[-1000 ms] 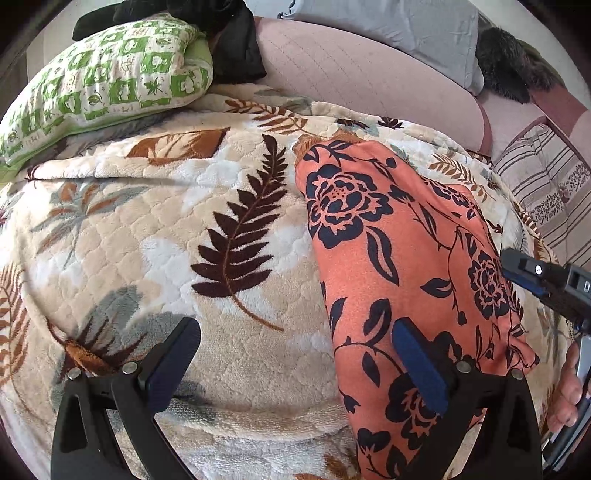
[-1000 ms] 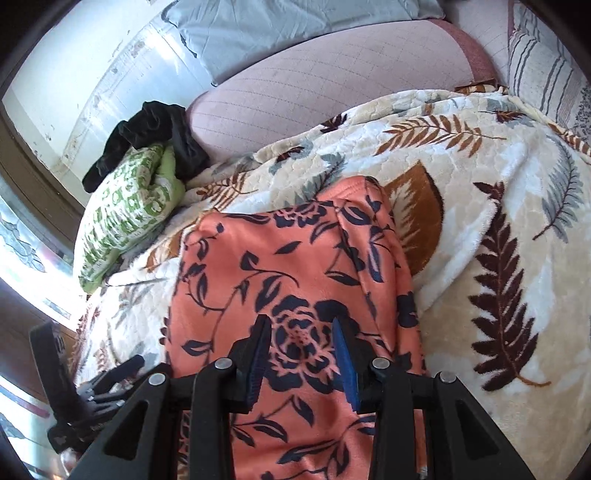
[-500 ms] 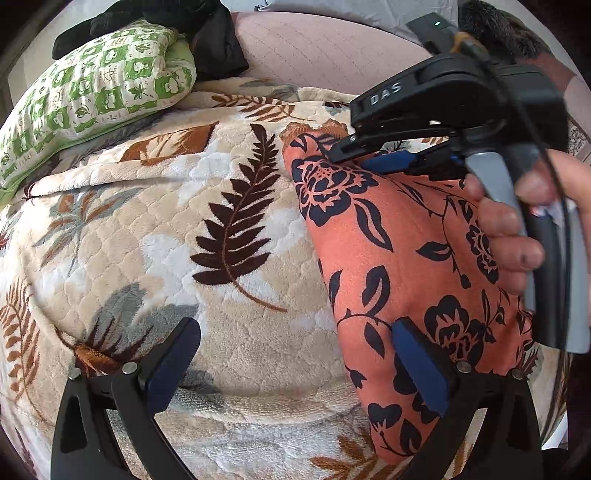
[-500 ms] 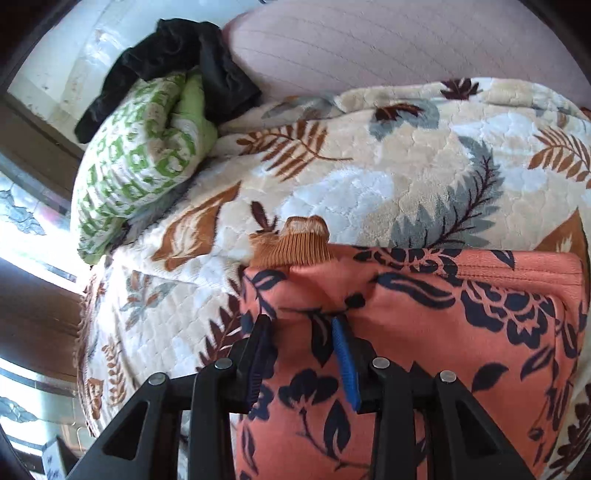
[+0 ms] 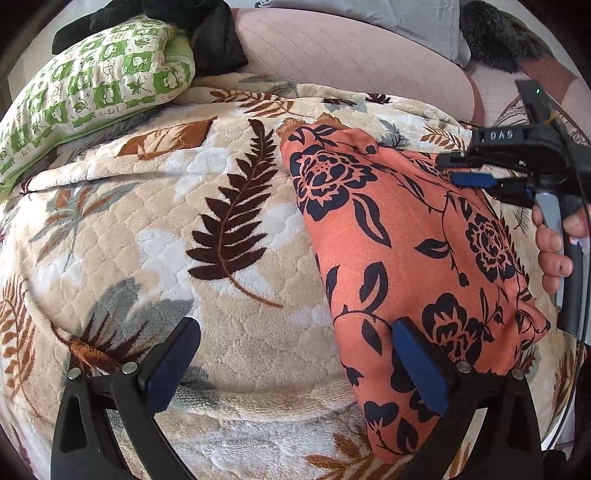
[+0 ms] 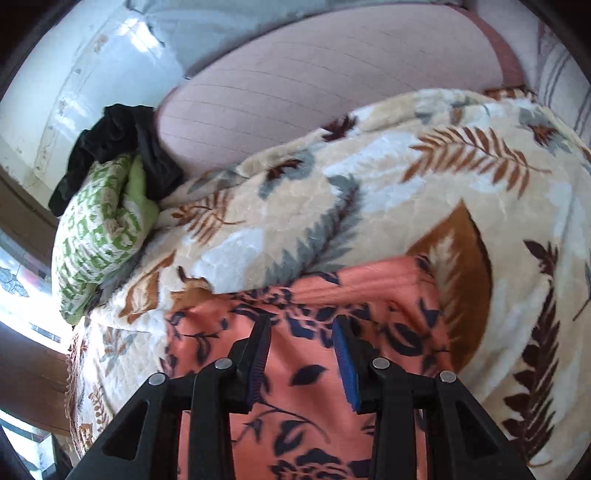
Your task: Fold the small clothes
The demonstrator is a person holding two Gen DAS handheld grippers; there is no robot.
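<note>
An orange garment with dark blue flowers [image 5: 406,229] lies flat on a leaf-patterned blanket [image 5: 221,221]. Its brown ribbed cuff sticks out at the far left corner. My left gripper [image 5: 295,332] stands wide open low over the blanket, with its right finger above the garment's near left edge. My right gripper [image 5: 447,170], held by a hand, hovers over the garment's far right part. In the right wrist view the right gripper [image 6: 302,325] has its pads a little apart, with the garment [image 6: 388,288] lying beneath them and no fabric pinched.
A green patterned pillow [image 5: 92,96] with black clothing [image 5: 210,40] on it lies at the far left. A pink quilted cushion [image 5: 351,55] and a grey pillow [image 5: 406,18] line the back. A striped pillow [image 6: 561,74] sits at the far right.
The right gripper first reached to the garment's far edge near the brown cuff, then swung away toward the far right side. The left gripper stayed in place and open.
</note>
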